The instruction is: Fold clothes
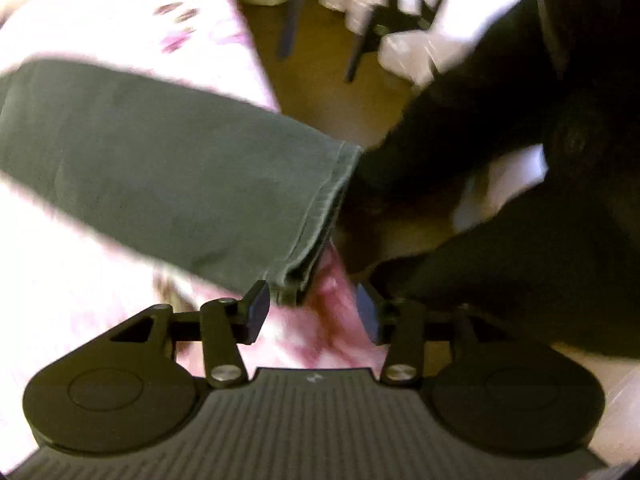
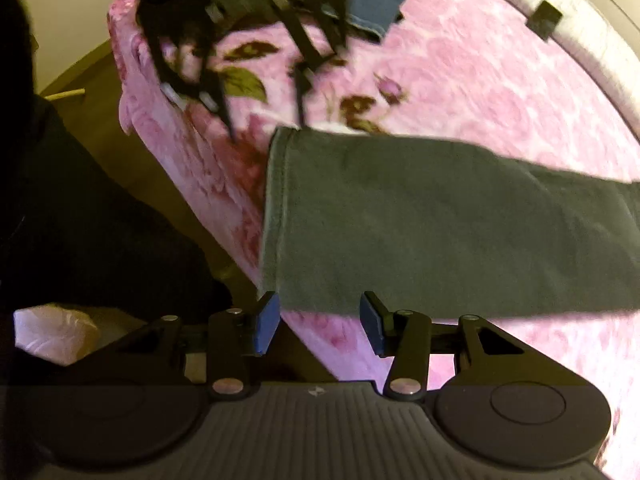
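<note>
A dark green garment (image 1: 160,168) lies flat as a long folded band on a pink floral blanket (image 1: 120,20); its stitched hem (image 1: 332,208) ends near the bed's edge. My left gripper (image 1: 314,308) hangs open just above the hem's near corner, its pads touching nothing. In the right wrist view the same green garment (image 2: 440,220) stretches to the right across the blanket (image 2: 480,80). My right gripper (image 2: 320,320) is open over the garment's near edge, gripping nothing. The left gripper (image 2: 264,116) shows there too, above the far hem corner, fingers apart.
A folded blue denim piece (image 2: 372,4) lies at the far side of the bed. A pale padded bed rim (image 2: 560,20) curves along the right. Brown floor (image 1: 320,60) and a person's dark clothing (image 2: 80,200) are beside the bed, with a white bag (image 2: 52,336) below.
</note>
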A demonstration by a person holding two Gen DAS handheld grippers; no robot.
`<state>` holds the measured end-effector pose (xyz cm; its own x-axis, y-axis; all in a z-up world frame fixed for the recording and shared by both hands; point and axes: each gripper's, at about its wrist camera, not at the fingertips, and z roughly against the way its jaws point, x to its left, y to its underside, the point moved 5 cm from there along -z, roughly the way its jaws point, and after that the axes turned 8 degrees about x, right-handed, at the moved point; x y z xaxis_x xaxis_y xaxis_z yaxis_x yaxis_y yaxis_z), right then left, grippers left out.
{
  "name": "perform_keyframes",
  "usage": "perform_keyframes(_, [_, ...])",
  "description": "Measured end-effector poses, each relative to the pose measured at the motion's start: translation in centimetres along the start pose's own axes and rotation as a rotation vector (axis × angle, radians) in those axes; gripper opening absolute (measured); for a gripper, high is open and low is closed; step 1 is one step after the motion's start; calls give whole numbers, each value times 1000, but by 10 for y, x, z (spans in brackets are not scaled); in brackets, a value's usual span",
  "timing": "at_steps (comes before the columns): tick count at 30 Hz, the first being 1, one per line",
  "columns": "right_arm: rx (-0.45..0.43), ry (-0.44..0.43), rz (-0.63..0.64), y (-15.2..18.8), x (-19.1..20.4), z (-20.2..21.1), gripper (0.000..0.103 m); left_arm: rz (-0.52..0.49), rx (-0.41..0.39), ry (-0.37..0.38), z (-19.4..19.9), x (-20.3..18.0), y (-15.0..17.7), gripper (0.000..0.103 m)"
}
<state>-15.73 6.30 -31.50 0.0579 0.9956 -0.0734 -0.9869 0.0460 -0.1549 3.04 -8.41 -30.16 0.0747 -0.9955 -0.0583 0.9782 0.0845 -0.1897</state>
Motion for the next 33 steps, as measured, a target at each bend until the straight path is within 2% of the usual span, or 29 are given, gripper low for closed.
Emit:
perform_keyframes(5, [21,91,-73,9,-51,15,50,418,-104,-66,26,86,-4,47])
perform_keyframes(9, [-18,178,-143,3,-126,25,54,717,-210,-42,21,153,-26,47])
perform_keyframes(14, [-68,246,-59,-8,-220,24,58,1089,-290,135,-20,214,-51,44])
perform_keyframes(17, [-96,211,17,-12,-274,8,58,1245,-268,208,-48,231,-58,44])
perform_keyframes(21, [-115,140,186,-22,-323,-22,60,1388,-267,257,-72,235,-56,44])
perform_keyframes(23, [-115,103,285,-28,-346,-38,57,1448,-277,274,-76,236,-56,44])
perform_keyframes(24, [-109,83,318,-32,-355,-45,52,1468,-276,273,-77,237,-56,43])
perform_keyframes(25, [-104,64,352,-36,-364,-52,41,1483,-276,266,-77,237,-57,42])
perform_keyframes(27, [-97,38,414,-46,-378,-66,29,1495,-275,235,-75,236,-59,38])
perform_keyframes(29, [-92,25,471,-59,-389,-80,28,1486,-299,188,-68,233,-62,30])
perform_keyframes(31, [-88,21,555,-70,-396,-92,28,1445,-334,113,-56,226,-66,16])
perform_keyframes(32, [-86,20,604,-76,-398,-98,28,1405,-350,59,-49,221,-70,15])
perform_keyframes(33, [-85,22,659,-81,-400,-103,34,1350,-367,-7,-42,215,-76,13])
